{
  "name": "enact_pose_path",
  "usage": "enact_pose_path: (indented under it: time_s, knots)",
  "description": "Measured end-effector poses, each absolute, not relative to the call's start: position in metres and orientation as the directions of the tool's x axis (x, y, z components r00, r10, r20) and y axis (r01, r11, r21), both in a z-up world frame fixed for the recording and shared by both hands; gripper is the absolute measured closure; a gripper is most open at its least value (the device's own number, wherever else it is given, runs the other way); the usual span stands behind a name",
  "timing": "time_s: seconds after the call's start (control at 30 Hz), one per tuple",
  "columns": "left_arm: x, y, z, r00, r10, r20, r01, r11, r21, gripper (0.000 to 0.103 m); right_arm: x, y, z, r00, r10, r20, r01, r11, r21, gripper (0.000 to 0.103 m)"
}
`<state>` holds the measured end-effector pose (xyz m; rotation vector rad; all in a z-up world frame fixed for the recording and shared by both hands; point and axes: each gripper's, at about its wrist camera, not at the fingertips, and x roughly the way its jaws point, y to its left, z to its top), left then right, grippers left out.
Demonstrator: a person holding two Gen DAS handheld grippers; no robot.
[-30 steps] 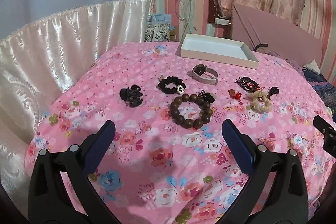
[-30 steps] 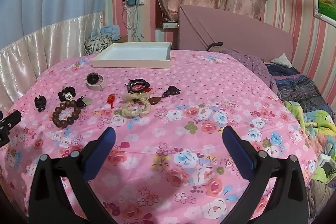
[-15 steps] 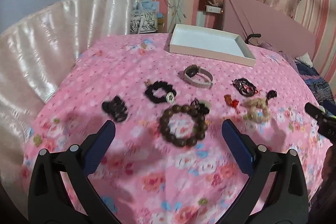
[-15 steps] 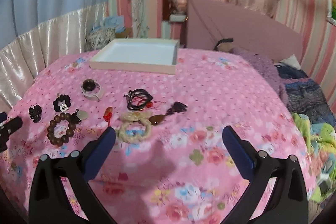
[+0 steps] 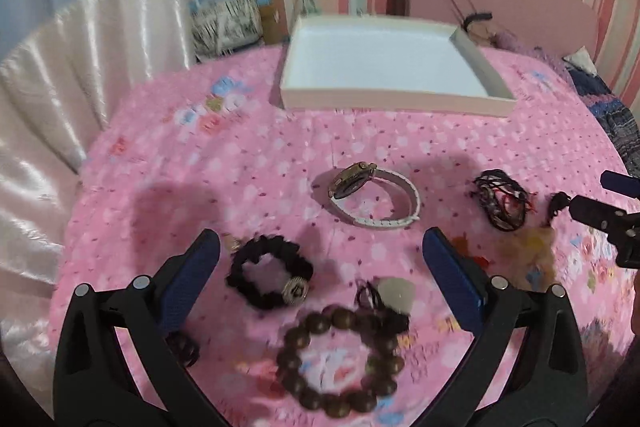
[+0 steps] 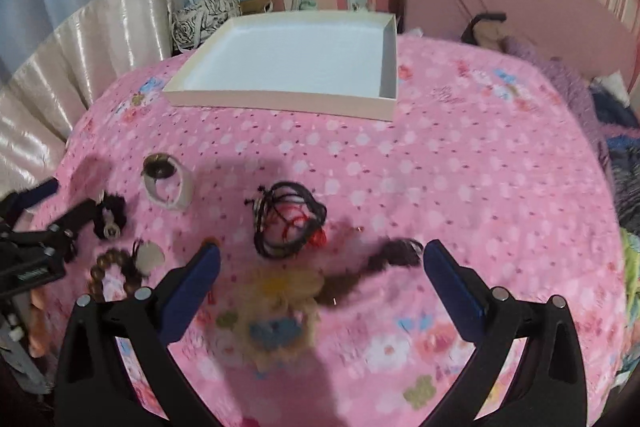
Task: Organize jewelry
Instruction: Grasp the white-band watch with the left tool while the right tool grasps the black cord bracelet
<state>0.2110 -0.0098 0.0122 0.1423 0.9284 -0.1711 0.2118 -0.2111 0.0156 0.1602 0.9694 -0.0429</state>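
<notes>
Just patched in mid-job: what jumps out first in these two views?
Loose jewelry is scattered over the pink floral bedspread: a wooden bead bracelet nearest the open left gripper, a white-strap watch further out, and tangled black cords ahead of the open right gripper. Beyond them sits an empty white tray.

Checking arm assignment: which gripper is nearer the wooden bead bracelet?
Left. The wooden bead bracelet lies just below and between the open left gripper fingers. The right gripper, also open, hovers over a blurry cream bracelet, with the beads off to its left.
</notes>
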Motion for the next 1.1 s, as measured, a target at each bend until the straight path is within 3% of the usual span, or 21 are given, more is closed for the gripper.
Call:
enact_pose_path:
  time_s: [0.2,0.23,0.33,0.6,0.7,0.77,0.93,1.0,1.1]
  knots:
    - [0.25,-0.015,-0.01,0.531,-0.095,-0.842,0.226,0.974,0.032,0.003,0.252,-0.213,-0.006,0.501,0.015,-0.865,0.108,0.991,0.08,0.003]
    - [0.254,-0.016,-0.013,0.522,-0.101,-0.847,0.232,0.972,0.027,0.003,0.258,-0.215,-0.012,0.489,0.02,-0.872,0.116,0.989,0.088,0.005]
    - [0.263,-0.021,-0.018,0.508,-0.115,-0.853,0.246,0.969,0.016,0.005,0.272,-0.22,-0.024,0.451,0.043,-0.892,0.113,0.988,0.105,0.031]
    - [0.282,-0.031,-0.033,0.473,-0.129,-0.872,0.278,0.961,0.008,0.01,0.289,-0.217,-0.047,0.403,0.083,-0.911,0.092,0.987,0.131,0.041]
    - [0.29,-0.035,-0.038,0.461,-0.133,-0.878,0.293,0.956,0.009,0.022,0.295,-0.214,-0.052,0.397,0.071,-0.915,0.085,0.99,0.114,0.05]
    - [0.293,-0.038,-0.04,0.453,-0.137,-0.881,0.298,0.955,0.005,0.026,0.297,-0.213,-0.054,0.396,0.066,-0.916,0.085,0.99,0.108,0.051]
    - [0.298,-0.044,-0.044,0.463,-0.125,-0.878,0.314,0.949,0.03,0.034,0.295,-0.213,-0.05,0.402,0.061,-0.914,0.075,0.992,0.1,0.068]
    - [0.299,-0.043,-0.046,0.451,-0.135,-0.882,0.318,0.948,0.017,0.047,0.294,-0.211,-0.049,0.401,0.066,-0.914,0.062,0.993,0.099,0.075]
    - [0.302,-0.041,-0.051,0.435,-0.138,-0.89,0.319,0.948,0.009,0.055,0.29,-0.208,-0.049,0.4,0.058,-0.915,0.048,0.995,0.084,0.076]
